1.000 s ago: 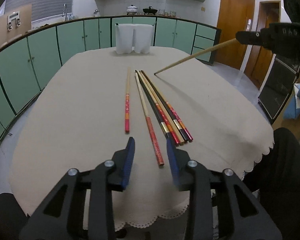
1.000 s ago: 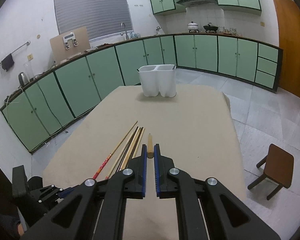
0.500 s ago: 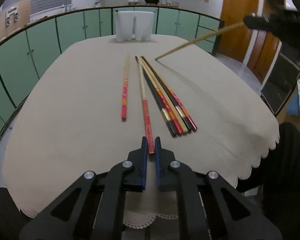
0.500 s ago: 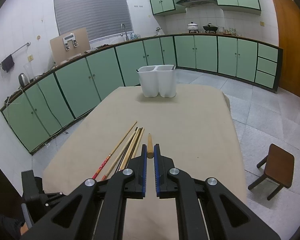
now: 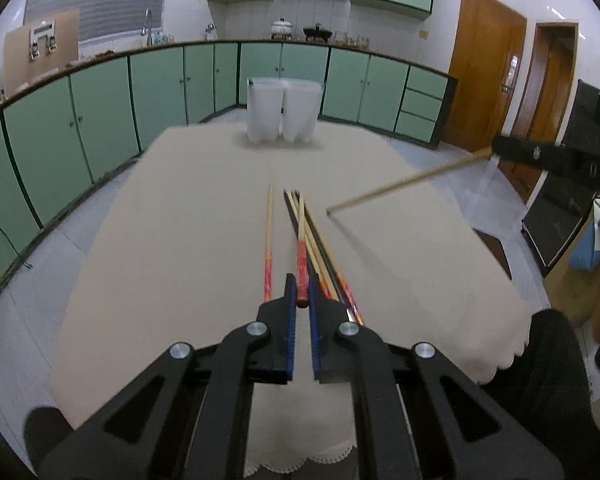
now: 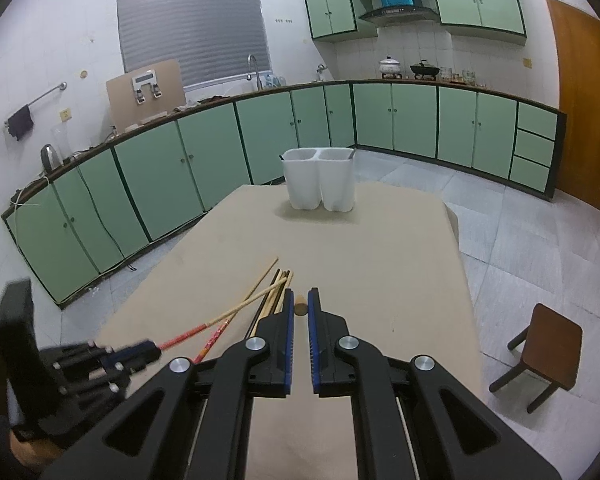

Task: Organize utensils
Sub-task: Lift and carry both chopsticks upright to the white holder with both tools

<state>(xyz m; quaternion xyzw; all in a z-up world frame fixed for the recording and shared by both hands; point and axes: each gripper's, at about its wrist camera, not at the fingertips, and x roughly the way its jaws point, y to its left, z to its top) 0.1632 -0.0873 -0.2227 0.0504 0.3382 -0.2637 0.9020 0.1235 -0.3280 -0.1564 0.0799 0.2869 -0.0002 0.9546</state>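
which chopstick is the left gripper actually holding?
The red-handled chopstick: its red end sits clamped in the left gripper and it angles up off the table. The lone chopstick to its left and the bundle lie flat.

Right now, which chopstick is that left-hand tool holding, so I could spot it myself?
Start at the beige tablecloth and find the bundle of chopsticks near its front edge. The pale wooden chopstick with the red patterned end slants up off that bundle, its red end pinched by the left gripper; the others lie flat.
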